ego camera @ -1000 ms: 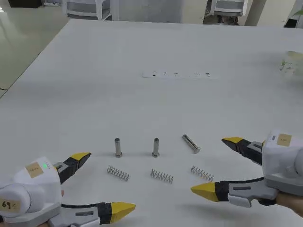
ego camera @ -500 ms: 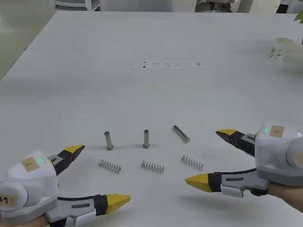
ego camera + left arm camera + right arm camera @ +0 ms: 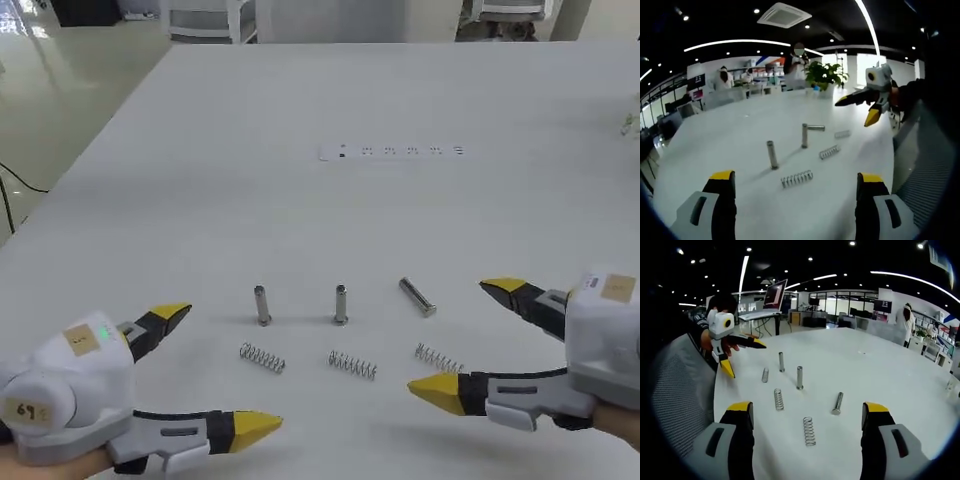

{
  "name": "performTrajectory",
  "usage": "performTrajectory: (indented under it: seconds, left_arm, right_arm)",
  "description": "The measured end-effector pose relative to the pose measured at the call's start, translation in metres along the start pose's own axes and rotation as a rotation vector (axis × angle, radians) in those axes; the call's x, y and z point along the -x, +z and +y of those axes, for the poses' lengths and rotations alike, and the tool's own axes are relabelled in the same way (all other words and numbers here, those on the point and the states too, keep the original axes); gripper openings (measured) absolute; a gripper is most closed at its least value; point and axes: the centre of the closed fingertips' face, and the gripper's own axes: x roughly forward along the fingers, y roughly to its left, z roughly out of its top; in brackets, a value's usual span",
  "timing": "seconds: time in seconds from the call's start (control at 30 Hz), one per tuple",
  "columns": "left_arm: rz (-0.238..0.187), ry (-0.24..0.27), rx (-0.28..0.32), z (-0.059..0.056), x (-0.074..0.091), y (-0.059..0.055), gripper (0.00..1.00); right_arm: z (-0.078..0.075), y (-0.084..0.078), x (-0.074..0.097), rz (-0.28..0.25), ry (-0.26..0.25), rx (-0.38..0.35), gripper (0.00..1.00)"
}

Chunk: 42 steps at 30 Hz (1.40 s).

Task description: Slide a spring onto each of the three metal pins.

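Three short coiled steel springs lie in a row toward the near edge of the white bench (image 3: 300, 200): the left spring (image 3: 262, 357), middle spring (image 3: 352, 364) and right spring (image 3: 438, 357). Each rests just nearer than one of three small silvery metal pins. The left pin (image 3: 262, 305) and middle pin (image 3: 340, 304) stand upright, and the right pin (image 3: 417, 297) lies on its side. The right gripper (image 3: 448, 335) and left gripper (image 3: 230, 366), both yellow-tipped, are spread wide with nothing in them. The right spring lies just ahead of the right gripper, its long axis roughly along that gripper's reach, so that hand looks nearer.
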Motion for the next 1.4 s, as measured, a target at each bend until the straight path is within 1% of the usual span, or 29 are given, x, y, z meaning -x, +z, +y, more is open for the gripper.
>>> performTrajectory:
  seconds: [0.03,0.17,0.27,0.37,0.43,0.53,0.57,0.63,0.67,0.77,0.87,0.97,1.17,1.3,1.4]
  left_arm:
    - [-0.001,0.005,0.002,0.001,0.001,0.0,0.97]
    - [0.017,0.018,0.002,0.003,0.002,-0.005,0.97]
    - [0.024,0.001,-0.014,-0.003,0.0,-0.003,0.97]
    - [0.01,-0.014,-0.012,-0.006,-0.001,0.0,0.97]
    - [0.018,-0.023,-0.014,-0.008,-0.001,-0.002,0.97]
    - [0.01,-0.026,-0.009,-0.009,0.0,0.0,0.97]
    - [0.001,-0.027,-0.001,-0.009,0.0,0.002,0.97]
    - [-0.005,-0.031,-0.002,-0.011,-0.001,0.004,0.97]
    - [-0.005,-0.033,-0.003,-0.011,-0.002,0.004,0.97]
    - [-0.011,-0.053,-0.014,-0.017,-0.003,0.005,0.96]
    - [-0.014,-0.058,-0.023,-0.019,-0.002,0.006,0.96]
    - [-0.034,-0.049,-0.024,-0.015,-0.001,0.012,0.96]
    - [-0.045,-0.06,-0.026,-0.016,-0.005,0.01,0.96]
    - [-0.058,-0.045,-0.017,-0.01,-0.007,0.012,0.96]
    - [-0.059,-0.042,-0.021,-0.01,-0.006,0.013,0.96]
  right_arm:
    - [-0.001,0.003,0.002,-0.012,-0.004,0.001,0.9]
    - [0.002,0.003,0.001,-0.014,0.002,0.008,0.89]
    - [0.007,0.002,0.003,-0.006,0.009,0.016,0.89]
    - [0.006,0.004,0.004,-0.003,0.003,0.013,0.89]
    - [0.004,0.006,0.006,0.003,-0.006,0.009,0.89]
    - [0.004,0.01,0.01,0.01,-0.017,0.01,0.89]
    - [0.005,0.009,0.011,0.026,-0.023,0.01,0.89]
    - [0.006,0.011,0.014,0.036,-0.03,0.019,0.89]
    - [0.006,0.012,0.014,0.036,-0.031,0.019,0.89]
    - [0.007,0.017,0.018,0.041,-0.047,0.034,0.88]
    - [0.007,0.021,0.018,0.032,-0.059,0.034,0.88]
    - [0.006,0.022,0.016,0.044,-0.064,0.048,0.88]
    - [0.0,0.024,0.015,0.042,-0.078,0.058,0.87]
    - [-0.006,0.02,0.012,0.048,-0.08,0.059,0.87]
    - [-0.011,0.02,0.009,0.054,-0.084,0.058,0.86]
